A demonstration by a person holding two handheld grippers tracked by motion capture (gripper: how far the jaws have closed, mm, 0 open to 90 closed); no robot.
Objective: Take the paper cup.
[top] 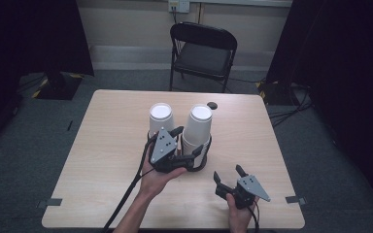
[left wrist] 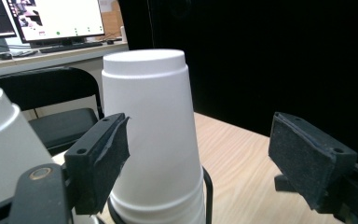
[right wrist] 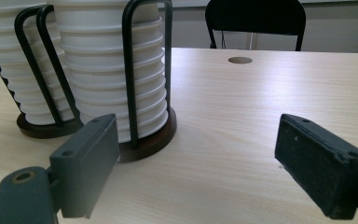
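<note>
1. Left gripper (top: pixel 177 145) sits jaws spread beside the right-hand stack of white foam cups (top: pixel 197 127) in its black wire holder (right wrist: pixel 147 135); no cup lifted yet.
2. Right gripper (top: pixel 229 175), spread, waits near the stack, holding nothing.

Light wood tabletop (top: pixel 111 145); two dark round-based cup holders (right wrist: pixel 144 140) side by side mid-table, stacked white cups (top: pixel 196 127) inside.

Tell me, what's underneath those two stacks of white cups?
Each stack of white cups stands on a round dark base with black wire uprights around it. The base tops are covered by the cups.
</note>
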